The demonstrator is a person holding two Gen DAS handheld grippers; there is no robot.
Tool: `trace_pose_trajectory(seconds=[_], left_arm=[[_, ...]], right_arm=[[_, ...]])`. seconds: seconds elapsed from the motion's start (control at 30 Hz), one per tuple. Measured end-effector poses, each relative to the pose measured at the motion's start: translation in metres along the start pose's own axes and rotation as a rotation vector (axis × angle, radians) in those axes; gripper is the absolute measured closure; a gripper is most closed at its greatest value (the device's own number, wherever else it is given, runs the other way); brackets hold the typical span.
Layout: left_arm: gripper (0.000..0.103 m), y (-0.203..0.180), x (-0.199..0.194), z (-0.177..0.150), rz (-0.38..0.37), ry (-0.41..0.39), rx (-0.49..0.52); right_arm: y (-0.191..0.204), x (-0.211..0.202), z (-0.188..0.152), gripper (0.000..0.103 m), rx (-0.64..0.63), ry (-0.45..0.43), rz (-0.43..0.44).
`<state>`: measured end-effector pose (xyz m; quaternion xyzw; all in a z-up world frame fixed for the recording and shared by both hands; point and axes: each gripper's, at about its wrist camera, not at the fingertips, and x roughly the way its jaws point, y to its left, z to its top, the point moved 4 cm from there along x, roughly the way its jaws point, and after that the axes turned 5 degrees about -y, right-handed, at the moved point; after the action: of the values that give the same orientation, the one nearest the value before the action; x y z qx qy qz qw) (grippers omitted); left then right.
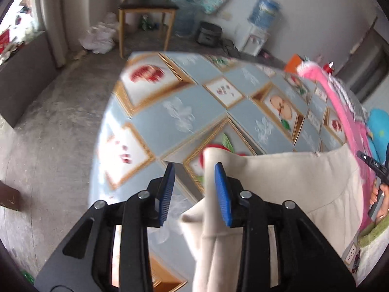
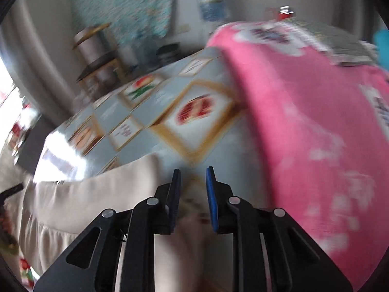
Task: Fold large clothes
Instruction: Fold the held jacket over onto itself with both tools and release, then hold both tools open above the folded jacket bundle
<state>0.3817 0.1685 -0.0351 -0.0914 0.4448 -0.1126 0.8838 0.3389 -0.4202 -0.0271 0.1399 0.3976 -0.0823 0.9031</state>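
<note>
A cream garment lies on the table's patterned oilcloth, its folded corner reaching up beside the right finger of my left gripper. That gripper's blue pads stand apart; a strip of the cloth's edge lies between them without being pinched. In the blurred right wrist view my right gripper also has its pads apart, hovering over the garment near its far edge. A hand holding the other gripper shows at the right edge of the left wrist view.
A pink patterned blanket covers the table's right part, right beside the garment. Bare oilcloth stretches beyond the garment. A wooden chair, a water dispenser and bags stand on the concrete floor past the table.
</note>
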Motion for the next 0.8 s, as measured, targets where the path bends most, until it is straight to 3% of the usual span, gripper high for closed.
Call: trace_pose_trajectory(seconds=[0.1, 0.2, 0.27, 0.37, 0.43, 0.47, 0.53, 0.63, 0.7, 0.8], left_arm=[[0.071, -0.02, -0.053, -0.013, -0.11, -0.065, 0.064], [0.069, -0.057, -0.088, -0.052, -0.18, -0.077, 0.194], [0.069, -0.077, -0.094, -0.085, -0.198, -0.038, 0.227], [0.069, -0.08, -0.076, -0.125, -0.102, 0.014, 0.245], [0.069, -0.071, -0.058, -0.146, 0.03, 0.064, 0.267], [0.068, -0.066, -0.052, -0.155, 0.058, 0.074, 0.265], [0.067, -0.06, -0.059, -0.159, 0.049, 0.049, 0.239], [0.068, -0.061, -0.081, -0.159, 0.055, 0.001, 0.257], [0.067, -0.07, -0.096, -0.159, 0.026, -0.041, 0.29], [0.056, -0.083, -0.094, -0.17, 0.017, -0.047, 0.32]], right_arm=[[-0.016, -0.049, -0.01, 0.082, 0.025, -0.061, -0.008], [0.009, -0.085, -0.041, 0.082, -0.077, -0.063, 0.085], [0.039, -0.1, -0.079, 0.082, -0.179, -0.015, 0.175], [0.059, -0.095, -0.13, 0.082, -0.248, 0.082, 0.189], [0.048, -0.081, -0.153, 0.083, -0.203, 0.128, 0.138], [0.039, -0.076, -0.16, 0.085, -0.163, 0.137, 0.14], [0.032, -0.079, -0.16, 0.085, -0.106, 0.133, 0.157], [0.048, -0.107, -0.155, 0.082, -0.145, 0.094, 0.102], [0.065, -0.129, -0.158, 0.077, -0.164, 0.051, 0.151], [0.079, -0.123, -0.175, 0.068, -0.206, 0.042, 0.101]])
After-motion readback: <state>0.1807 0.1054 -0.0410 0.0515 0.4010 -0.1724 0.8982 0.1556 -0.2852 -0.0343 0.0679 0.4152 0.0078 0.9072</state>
